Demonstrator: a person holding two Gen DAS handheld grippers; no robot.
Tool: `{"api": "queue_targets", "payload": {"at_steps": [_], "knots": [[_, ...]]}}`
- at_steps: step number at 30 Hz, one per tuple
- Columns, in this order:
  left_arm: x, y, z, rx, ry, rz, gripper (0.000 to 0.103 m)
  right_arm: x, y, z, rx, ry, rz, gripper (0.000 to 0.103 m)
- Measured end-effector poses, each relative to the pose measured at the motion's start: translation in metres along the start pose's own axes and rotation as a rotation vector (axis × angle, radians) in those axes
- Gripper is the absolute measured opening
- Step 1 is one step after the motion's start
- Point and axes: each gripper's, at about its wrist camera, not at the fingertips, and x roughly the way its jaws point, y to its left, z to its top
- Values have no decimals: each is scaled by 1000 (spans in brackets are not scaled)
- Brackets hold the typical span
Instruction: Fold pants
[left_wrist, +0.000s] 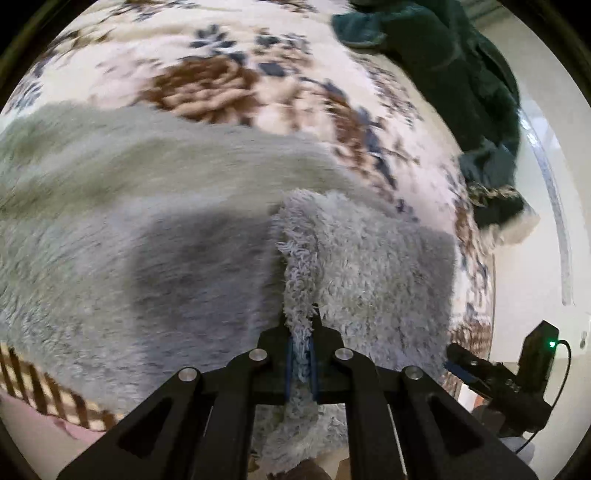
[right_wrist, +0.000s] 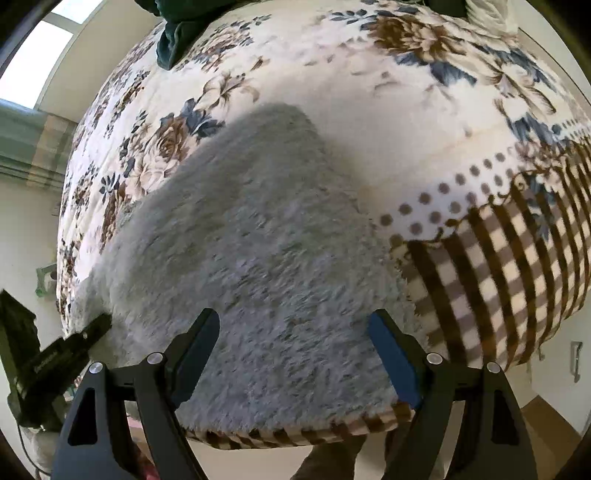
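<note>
Left gripper (left_wrist: 302, 334) pinches a raised fold of the fluffy grey fleece pants (left_wrist: 207, 258) lying on the floral blanket (left_wrist: 207, 85); right gripper (right_wrist: 293, 354) gapes wide, empty, above them; soft, light, limp cloth, best taken at edges.

One pair of fluffy grey pants (right_wrist: 258, 240), one floral blanket (right_wrist: 369, 110), one dark green garment (left_wrist: 461, 74) and two grippers, left gripper (left_wrist: 301, 332) and right gripper (right_wrist: 295, 332).
</note>
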Motion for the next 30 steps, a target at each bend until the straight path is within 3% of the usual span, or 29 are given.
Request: {"api": "queue_targets", "payload": {"at_steps": [4, 6, 8, 9, 12, 15, 16, 17, 18, 22, 25, 27, 30], "knots": [[10, 13, 1, -77, 72, -36, 14, 1, 2, 8, -9, 36, 24, 86], [10, 14, 1, -89, 83, -19, 40, -4, 1, 13, -4, 31, 35, 86], [11, 16, 4, -106, 62, -53, 57, -10, -2, 21, 1, 20, 49, 86], [13, 17, 6, -129, 58, -69, 61, -12, -4, 25, 2, 17, 50, 86], [34, 22, 16, -204, 74, -140, 61, -5, -8, 42, -7, 32, 39, 86], [62, 20, 28, -214, 113, -138, 58, 16, -9, 57, -15, 80, 49, 86], [68, 13, 33, -161, 105, -115, 53, 24, -8, 62, -25, 93, 41, 86], [69, 7, 35, -126, 96, -110, 23, 30, -7, 64, -31, 98, 30, 86], [68, -1, 37, -78, 84, -107, 17, 35, -5, 66, -38, 103, 16, 86], [35, -20, 46, 6, -57, -87, 15, 47, 7, 70, -87, 96, -27, 86], [37, -10, 51, -29, -48, -80, 15, 48, 15, 69, -112, 82, -50, 86], [51, 7, 47, -66, 7, -46, 17, 48, 21, 67, -127, 75, -68, 86], [58, 24, 42, -140, 39, -63, 32, 39, 32, 64, -159, 28, -106, 87]]}}
